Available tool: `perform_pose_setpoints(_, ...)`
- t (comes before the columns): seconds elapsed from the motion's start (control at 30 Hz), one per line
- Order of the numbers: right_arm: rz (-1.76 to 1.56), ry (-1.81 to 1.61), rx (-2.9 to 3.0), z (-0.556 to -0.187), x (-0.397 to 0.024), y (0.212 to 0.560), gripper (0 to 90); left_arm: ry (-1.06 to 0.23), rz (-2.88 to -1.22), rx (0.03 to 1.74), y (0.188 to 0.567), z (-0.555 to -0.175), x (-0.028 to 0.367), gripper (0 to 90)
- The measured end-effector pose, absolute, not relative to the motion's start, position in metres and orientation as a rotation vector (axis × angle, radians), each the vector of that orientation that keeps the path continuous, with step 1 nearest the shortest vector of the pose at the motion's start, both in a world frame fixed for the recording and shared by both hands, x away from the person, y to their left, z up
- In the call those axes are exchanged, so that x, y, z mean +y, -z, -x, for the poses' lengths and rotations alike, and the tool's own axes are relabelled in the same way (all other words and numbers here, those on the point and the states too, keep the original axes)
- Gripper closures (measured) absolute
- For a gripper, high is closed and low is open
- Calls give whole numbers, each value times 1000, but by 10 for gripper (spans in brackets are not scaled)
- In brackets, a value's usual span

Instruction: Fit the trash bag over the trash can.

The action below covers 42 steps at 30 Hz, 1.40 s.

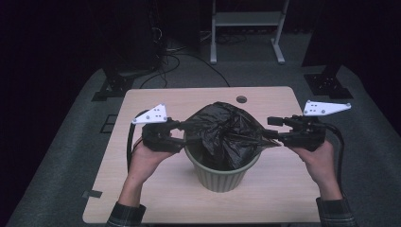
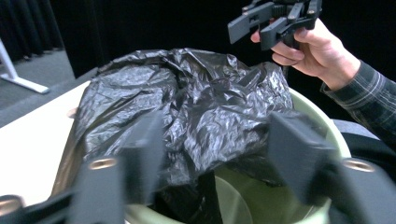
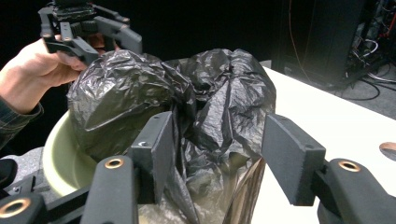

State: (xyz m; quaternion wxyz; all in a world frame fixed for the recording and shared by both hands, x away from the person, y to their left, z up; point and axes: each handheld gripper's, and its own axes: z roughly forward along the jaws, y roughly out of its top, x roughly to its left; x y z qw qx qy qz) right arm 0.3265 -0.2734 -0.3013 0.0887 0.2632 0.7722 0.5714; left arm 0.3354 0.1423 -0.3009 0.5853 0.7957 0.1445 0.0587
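A crumpled black plastic bag (image 1: pixel 224 130) bulges out of a pale green ribbed bin (image 1: pixel 222 177) at the middle of the table. My left gripper (image 1: pixel 183 132) is at the bag's left side. In the left gripper view its jaws (image 2: pixel 217 130) stand apart, with the bag (image 2: pixel 187 107) bulging between them above the bin's rim (image 2: pixel 322 121). My right gripper (image 1: pixel 270 128) is at the bag's right edge. Its jaws (image 3: pixel 217 130) are spread, and loose bag film (image 3: pixel 187 102) hangs between them without being pinched. Each gripper view also catches the opposite gripper (image 2: pixel 247 33) (image 3: pixel 112 46) beyond the bag.
The light wooden table (image 1: pixel 156 189) has a round cable hole (image 1: pixel 241 99) behind the bin. Black stand feet (image 1: pixel 113 85) (image 1: pixel 331 80) sit off its back corners. White rack legs (image 1: pixel 246 28) and floor cables (image 1: pixel 165 56) lie farther back.
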Motion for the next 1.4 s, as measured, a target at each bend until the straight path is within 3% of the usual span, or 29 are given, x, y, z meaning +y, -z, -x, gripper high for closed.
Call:
perform_pose_setpoints(0.07, -795, -1694, 2294, -329, -271, 303, 418, -124, -1857, 320, 300, -337, 140, 736)
perform_pose_setpoints(0.17, -812, -1686, 2297, -333, -268, 304, 415, -123, -1852, 308, 298, -336, 139, 895)
perform_pose_setpoints(0.5, -843, -1654, 2325, -328, -267, 310, 397, -135, -1771, 320, 293, -310, 180, 896)
perform_pose_setpoints(0.77, -825, -1678, 2357, -305, -272, 317, 405, -140, -1773, 338, 295, -309, 185, 896)
perform_pose_setpoints(0.9, -790, -1666, 2386, -303, -266, 324, 557, -139, -1768, 336, 295, -309, 183, 896)
perform_pose_setpoints(0.97, -772, -1679, 2373, -301, -266, 324, 728, -139, -1767, 342, 294, -309, 183, 896)
perform_pose_setpoints(1.07, -744, -1678, 2382, -301, -269, 322, 897, -147, -1763, 347, 293, -311, 186, 896)
perform_pose_setpoints(1.4, -738, -1698, 2324, -294, -295, 302, 900, -187, -1739, 397, 286, -307, 209, 897)
